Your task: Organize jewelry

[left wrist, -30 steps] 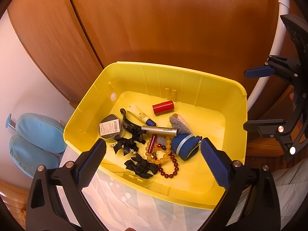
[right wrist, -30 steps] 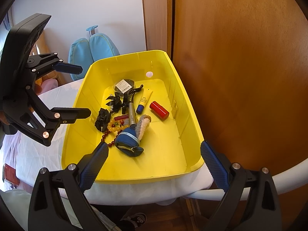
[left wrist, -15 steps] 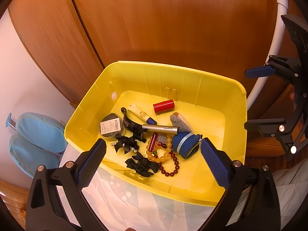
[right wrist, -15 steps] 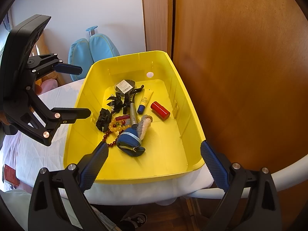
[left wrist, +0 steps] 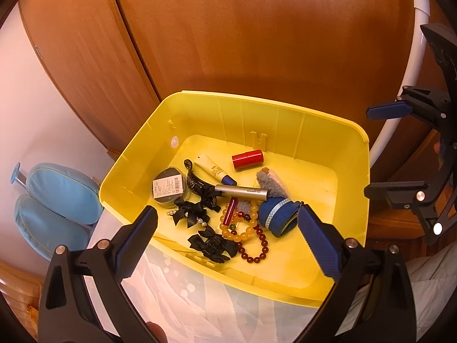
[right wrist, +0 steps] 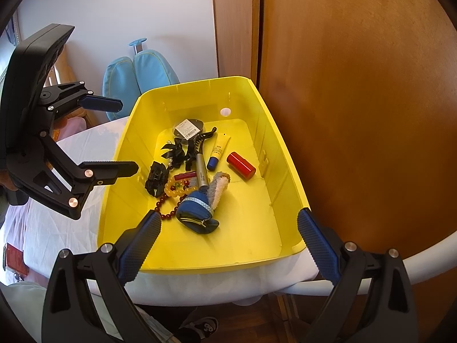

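The left gripper (left wrist: 227, 225) is built of matte black plastic arms, and its fingers (left wrist: 318, 241) are faced with ribbed blue pads. Silver round screw heads are set along the arms. The right gripper (right wrist: 228, 228) is made the same way: black frame, blue textured pads on its fingers (right wrist: 141, 241), silver screws. Each gripper's black body is seen from the side in the other's view.

Label print on the round tin (left wrist: 168, 190) too small to read, red bracelet (right wrist: 165, 209) partly behind a finger (right view)
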